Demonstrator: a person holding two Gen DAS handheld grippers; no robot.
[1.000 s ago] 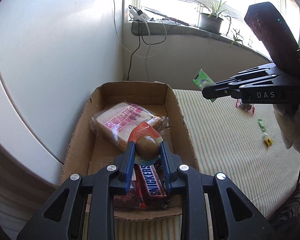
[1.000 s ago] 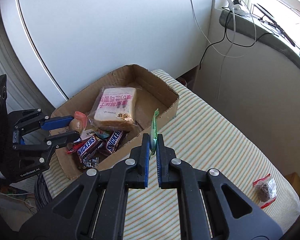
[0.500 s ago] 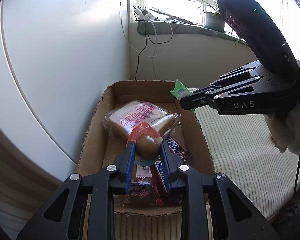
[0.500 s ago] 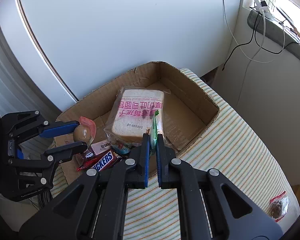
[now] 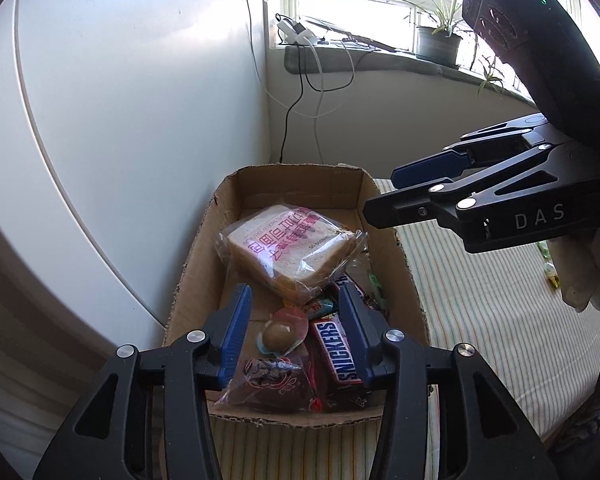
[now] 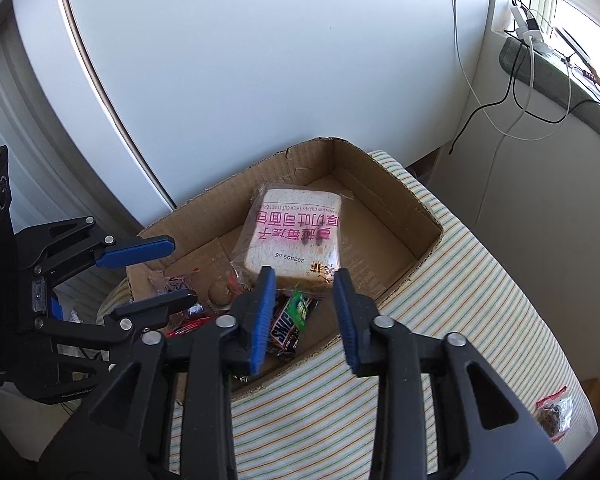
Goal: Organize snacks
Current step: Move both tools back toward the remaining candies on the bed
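Now both claws are wide open and hold nothing. Below the left claw (image 5: 294,324) a round brown snack (image 5: 278,336) lies in the cardboard box (image 5: 300,186), beside a Snickers bar (image 5: 338,350). Under the right claw (image 6: 304,314) a small green packet (image 6: 299,308) lies on the bars, and just beyond it is the bagged bread (image 6: 296,236). Another wrapped snack (image 6: 556,412) lies on the striped table (image 6: 460,320), well to the right of this claw.

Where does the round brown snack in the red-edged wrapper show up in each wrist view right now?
Left wrist: the round brown snack lies low centre, between the open left fingers, left of the Snickers bar.
Right wrist: it sits left of centre, near the box's near corner.
Shared landmark: the bagged bread slice in the cardboard box.
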